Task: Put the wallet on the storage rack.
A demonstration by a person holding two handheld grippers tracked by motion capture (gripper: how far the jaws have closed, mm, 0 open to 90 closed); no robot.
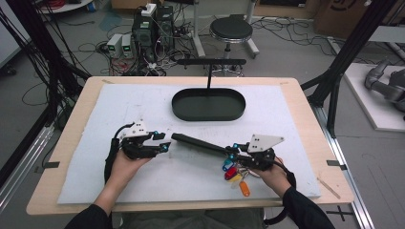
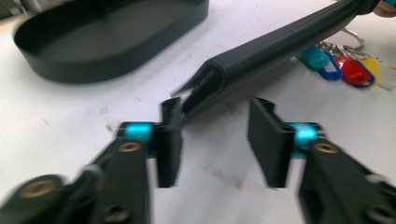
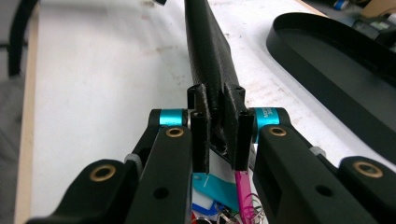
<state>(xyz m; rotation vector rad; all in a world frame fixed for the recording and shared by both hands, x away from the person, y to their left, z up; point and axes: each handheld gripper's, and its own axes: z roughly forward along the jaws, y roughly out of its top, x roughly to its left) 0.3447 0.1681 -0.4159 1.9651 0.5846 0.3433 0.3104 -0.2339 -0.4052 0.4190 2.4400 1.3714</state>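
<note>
The right gripper squeezed one end of the black key case, lifting it so the colored key tags hung below. The case lay in the middle of the white mat, at six o'clock from the black tray. The left gripper had let go; its jaws stood apart near the other end, maybe ready to help.

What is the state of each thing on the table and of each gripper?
Black pouch: clamped at one end, other end free.
Key tags: hanging in a bunch under the pouch's held end.
Black tray: empty, flat on the table.
Left gripper: jaws open, pouch tip between them, not pressed.
Right gripper: jaws shut on the pouch.
</note>
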